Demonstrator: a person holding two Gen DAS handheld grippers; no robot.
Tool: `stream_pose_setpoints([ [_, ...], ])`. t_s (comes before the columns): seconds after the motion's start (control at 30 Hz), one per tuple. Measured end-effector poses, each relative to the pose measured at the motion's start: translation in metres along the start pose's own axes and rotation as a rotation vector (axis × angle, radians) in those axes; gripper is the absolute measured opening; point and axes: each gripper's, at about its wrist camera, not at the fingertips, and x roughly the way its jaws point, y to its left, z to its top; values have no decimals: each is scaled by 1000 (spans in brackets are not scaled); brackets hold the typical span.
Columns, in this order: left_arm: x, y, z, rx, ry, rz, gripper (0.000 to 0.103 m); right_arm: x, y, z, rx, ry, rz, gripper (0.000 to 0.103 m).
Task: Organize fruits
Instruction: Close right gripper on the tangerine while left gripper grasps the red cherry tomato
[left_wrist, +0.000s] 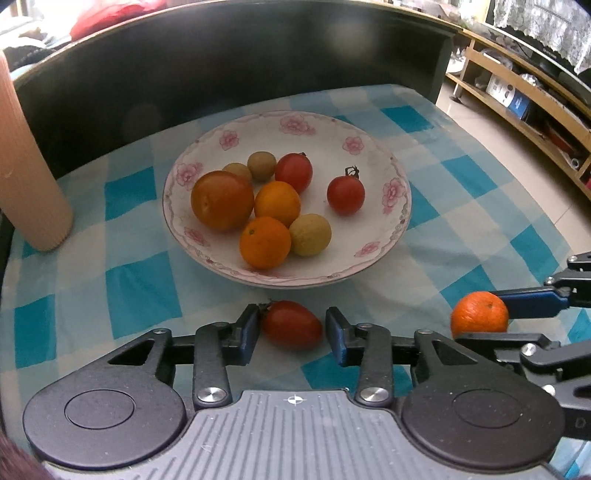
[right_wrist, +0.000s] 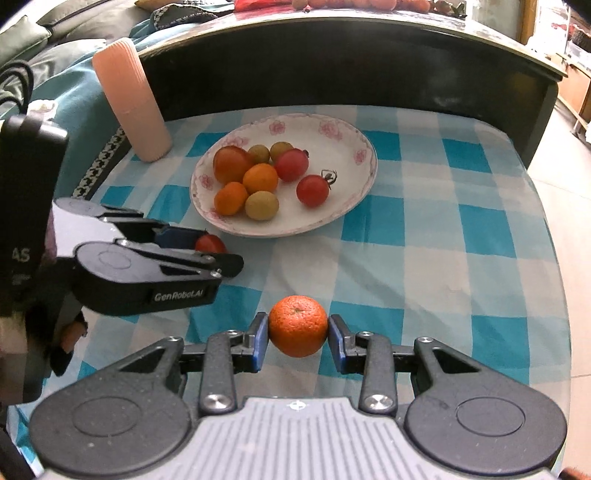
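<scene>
A ribbed pink tube stands at the left edge of the checked cloth, clear of the work. Beside it, mid-table, the plate already carries eight pieces: a large tomato, two small oranges, three greenish-tan fruits and two red tomatoes, one of them lying apart toward the right rim.

In front of the plate the left gripper brackets a stray tomato lying on the cloth. Its left pad sits against the stem end while the right pad stands just off the skin, so the jaws are spread and the grip looks not yet made (the soft fruit probably calls for a gentle squeeze).

Further right, the right gripper has an orange between its blue pads, both touching the peel at the widest part, pinching it. Whether the orange is lifted or resting on the cloth cannot be told.

Both grippers point toward the plate, apparently so each stray piece can be carried straight forward and set among the others; the open right side of the plate looks the easiest landing spot.
</scene>
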Motion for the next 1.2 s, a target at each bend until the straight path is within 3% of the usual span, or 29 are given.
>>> stream_pose_setpoints([
  [0.37, -18, -14, -23, 57, 44, 7, 43, -1, 1, 0, -36, 4, 1, 50],
  [0.6, -22, -16, -32, 52, 51, 14, 53, -2, 8, -3, -63, 15, 18, 50],
  [0.8, -20, -19, -30, 57, 45, 17, 55, -2, 7, -3, -57, 18, 15, 50],
  [0.93, -22, -22, -31, 71, 39, 36, 44, 0, 6, -2, -55, 24, 15, 50],
  [1.2, -24, -27, -28, 85, 32, 24, 43, 3, 9, -1, -64, 24, 12, 50],
])
